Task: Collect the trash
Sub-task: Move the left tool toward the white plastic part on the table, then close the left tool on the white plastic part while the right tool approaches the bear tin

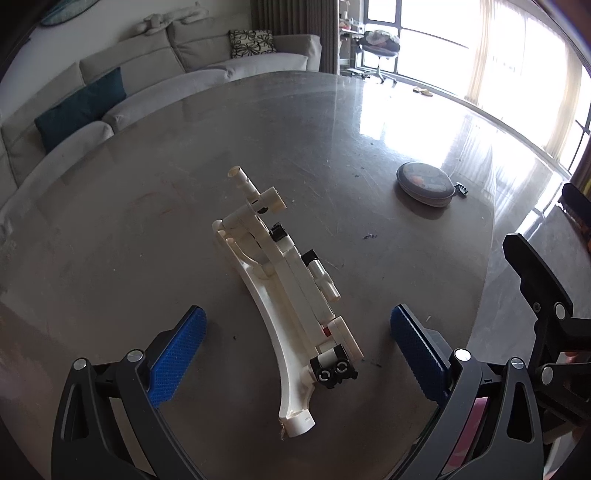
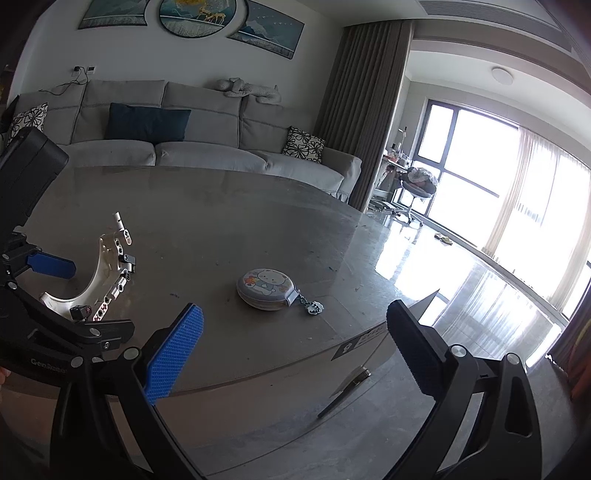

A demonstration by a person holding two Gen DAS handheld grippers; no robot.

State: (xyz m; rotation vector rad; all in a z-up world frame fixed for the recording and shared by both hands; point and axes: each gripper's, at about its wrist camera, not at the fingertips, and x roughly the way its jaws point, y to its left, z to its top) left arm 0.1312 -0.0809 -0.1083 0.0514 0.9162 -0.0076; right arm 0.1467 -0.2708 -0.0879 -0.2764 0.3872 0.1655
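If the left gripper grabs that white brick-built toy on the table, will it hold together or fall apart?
The white brick-built toy looks rigid and probably light. Its thin pegs and clipped-on black parts may pop off if squeezed. Lying flat on its curved base, it seems unlikely to roll.

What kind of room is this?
Probably a home living room. There's a long grey sofa with cushions behind the round table, pictures on the wall, and big curtained windows.

A grey sofa (image 2: 207, 147) stands behind the round table (image 2: 229, 221), a dark blue cushion (image 2: 147, 123) on it. A cartoon-printed round case (image 2: 266, 288), possibly a tin, rests on that table.
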